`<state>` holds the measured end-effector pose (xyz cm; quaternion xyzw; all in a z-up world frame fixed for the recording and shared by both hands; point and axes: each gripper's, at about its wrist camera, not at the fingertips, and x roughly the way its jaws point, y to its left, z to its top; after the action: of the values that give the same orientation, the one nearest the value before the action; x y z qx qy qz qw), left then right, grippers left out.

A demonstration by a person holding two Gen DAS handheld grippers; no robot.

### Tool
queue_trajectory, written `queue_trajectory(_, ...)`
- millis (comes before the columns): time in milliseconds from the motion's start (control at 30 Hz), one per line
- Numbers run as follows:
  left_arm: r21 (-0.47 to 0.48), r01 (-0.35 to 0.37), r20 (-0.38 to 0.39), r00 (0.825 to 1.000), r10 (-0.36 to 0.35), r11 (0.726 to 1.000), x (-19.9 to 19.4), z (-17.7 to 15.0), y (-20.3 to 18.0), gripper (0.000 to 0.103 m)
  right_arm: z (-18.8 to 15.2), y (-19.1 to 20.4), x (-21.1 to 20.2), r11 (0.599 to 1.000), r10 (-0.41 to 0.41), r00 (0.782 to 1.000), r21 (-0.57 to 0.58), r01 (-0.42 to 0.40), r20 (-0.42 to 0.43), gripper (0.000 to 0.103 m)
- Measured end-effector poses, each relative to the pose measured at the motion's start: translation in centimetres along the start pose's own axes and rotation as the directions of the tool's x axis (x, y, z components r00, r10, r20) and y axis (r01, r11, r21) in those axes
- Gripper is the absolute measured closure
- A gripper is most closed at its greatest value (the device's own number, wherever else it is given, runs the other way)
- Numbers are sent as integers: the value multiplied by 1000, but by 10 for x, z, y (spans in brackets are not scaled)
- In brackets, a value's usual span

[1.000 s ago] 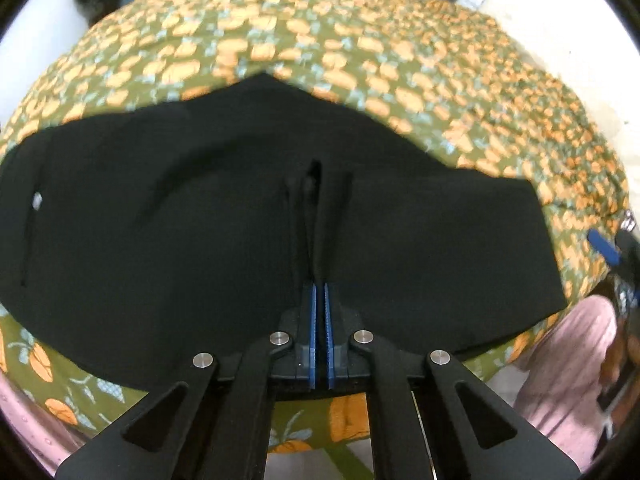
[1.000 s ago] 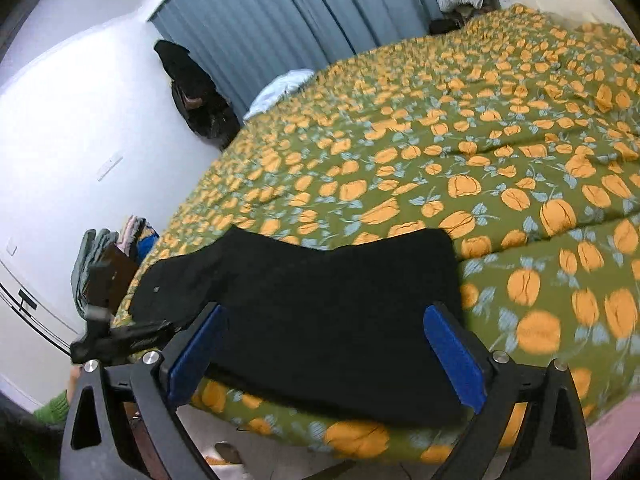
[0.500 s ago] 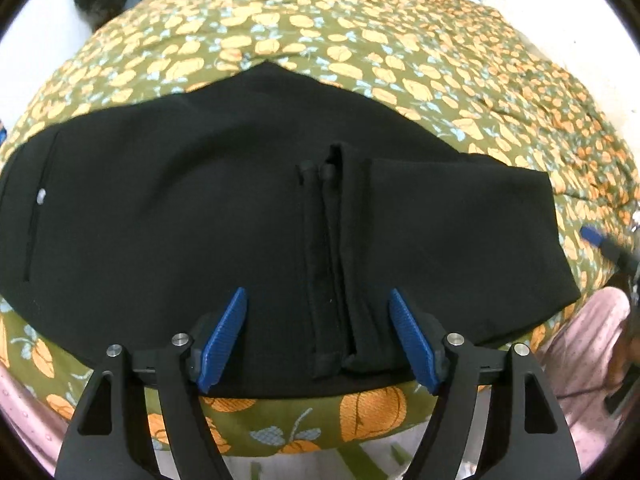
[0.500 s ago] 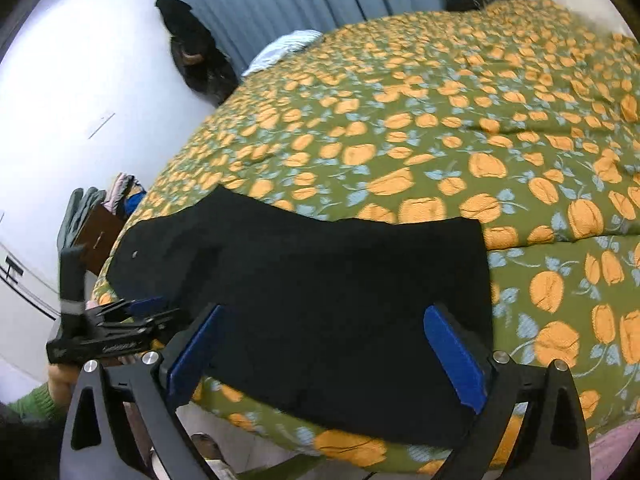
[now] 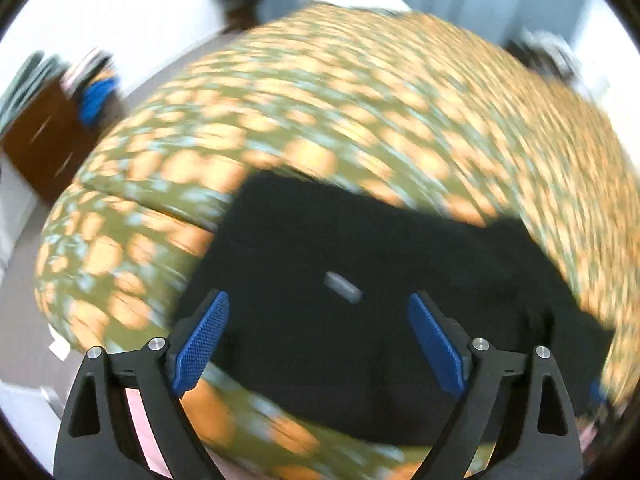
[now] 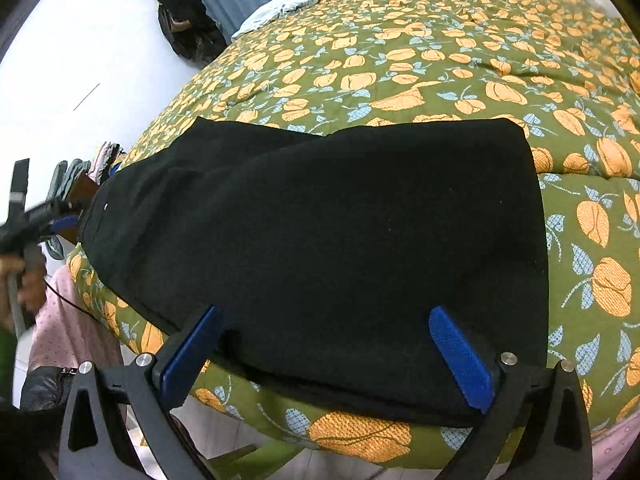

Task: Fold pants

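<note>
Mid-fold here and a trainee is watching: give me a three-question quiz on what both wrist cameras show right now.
1. True or false: the black pants lie folded on the floral bedspread.
2. Is the right gripper open or shut?
3. What is clamped in the left gripper? A) a pant hem B) the bedspread C) nothing

Key: 1 true. 2 open, with the pants' near edge between its pads. 3 C; its jaws are opening, hovering over the pants.
</note>
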<state>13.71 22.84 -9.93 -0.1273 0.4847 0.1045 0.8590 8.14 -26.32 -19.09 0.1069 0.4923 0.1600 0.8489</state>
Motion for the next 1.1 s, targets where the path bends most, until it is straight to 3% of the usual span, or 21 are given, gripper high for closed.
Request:
queue_trajectory(100, -105, -13, -39, 999, 9, 994, 20, 27, 52, 10, 2, 1, 5, 1000, -6, 1000, 2, 6, 10, 0)
queue_trajectory(167, -135, -15, -110, 994, 0, 991, 46, 36, 72, 10, 4, 2, 7, 1000, -12, 1000, -3, 12, 12, 0)
queue_trajectory(300, -155, 106, -195, 971, -135, 982, 75, 31, 69, 10, 3, 3, 6, 1000, -16, 1000, -18, 16, 16, 0)
queue_trajectory(400, -155, 230, -259, 929, -264, 961, 92, 22, 55, 9, 3, 2, 6, 1000, -10, 1000, -19, 11, 21, 0)
queue_trajectory(433, -154, 240, -279, 920, -275, 958, 97, 19, 52, 9, 3, 2, 6, 1000, -8, 1000, -18, 9, 22, 0)
queue_trajectory(533, -188, 222, -275, 923, -268, 957, 99, 15, 54, 9, 3, 2, 7, 1000, -9, 1000, -18, 9, 24, 0)
queue_trajectory(633, -184, 172, -265, 939, -218, 968, 84, 15, 51, 38, 2, 2, 7, 1000, -15, 999, -21, 15, 28, 0)
queue_trajectory(667, -171, 158, -263, 944, -199, 973, 79, 15, 48, 62, 3, 3, 8, 1000, -18, 999, -22, 19, 31, 0)
queue_trajectory(700, -156, 131, -255, 952, -168, 979, 68, 16, 44, 74, 3, 3, 8, 999, -23, 999, -24, 23, 32, 0)
queue_trajectory(800, -155, 133, -213, 963, -165, 979, 42, 24, 37, 82, 3, 4, 10, 999, -36, 999, -31, 37, 32, 0)
queue_trajectory(900, -165, 187, -162, 963, -214, 968, 4, 29, 20, 86, 4, 5, 11, 998, -42, 999, -37, 43, 31, 0)
queue_trajectory(1000, -120, 281, -119, 948, -295, 952, -40, 26, -27, 88, 4, 4, 11, 998, -40, 999, -37, 42, 32, 0)
queue_trajectory(1100, -11, 356, -110, 928, -355, 934, -68, 18, -95, 89, 4, 4, 11, 999, -39, 999, -36, 40, 33, 0)
